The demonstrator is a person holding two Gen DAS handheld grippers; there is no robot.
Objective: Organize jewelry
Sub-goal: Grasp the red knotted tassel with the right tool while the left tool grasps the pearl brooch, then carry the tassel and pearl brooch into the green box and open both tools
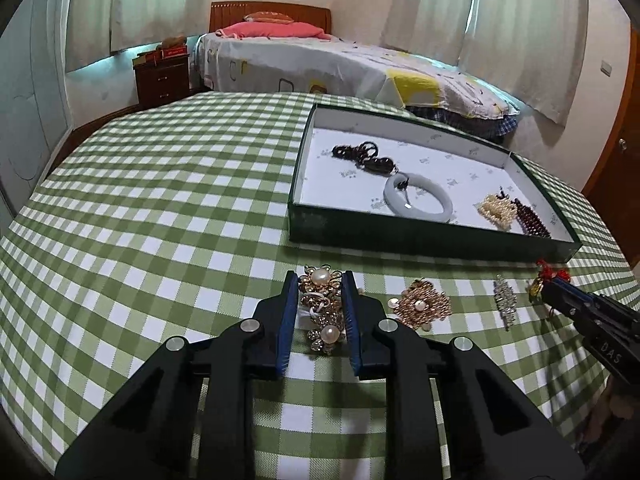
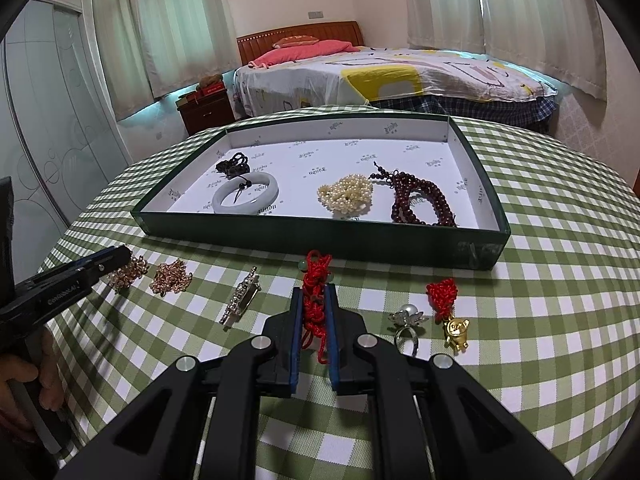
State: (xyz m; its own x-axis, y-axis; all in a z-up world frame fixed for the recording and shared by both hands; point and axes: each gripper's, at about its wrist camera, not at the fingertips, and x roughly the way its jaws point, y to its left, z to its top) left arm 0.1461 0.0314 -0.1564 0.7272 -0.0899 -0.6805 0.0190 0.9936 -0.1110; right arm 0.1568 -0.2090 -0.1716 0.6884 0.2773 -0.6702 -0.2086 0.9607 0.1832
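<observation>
On the checked counter (image 2: 540, 320), one green tray (image 2: 320, 242) holds four pieces. Six more lie outside it. The left hand-held gripper (image 1: 320, 280) pinches one pearl brooch (image 1: 320, 308). The right hand-held gripper (image 2: 316, 296) pinches one red knot charm (image 2: 316, 292).

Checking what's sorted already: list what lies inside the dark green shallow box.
Inside the dark green shallow box: a dark cord bundle, a pale jade bangle, cream pearl strands, dark red bead strings. The near wall hides a floor strip.
</observation>
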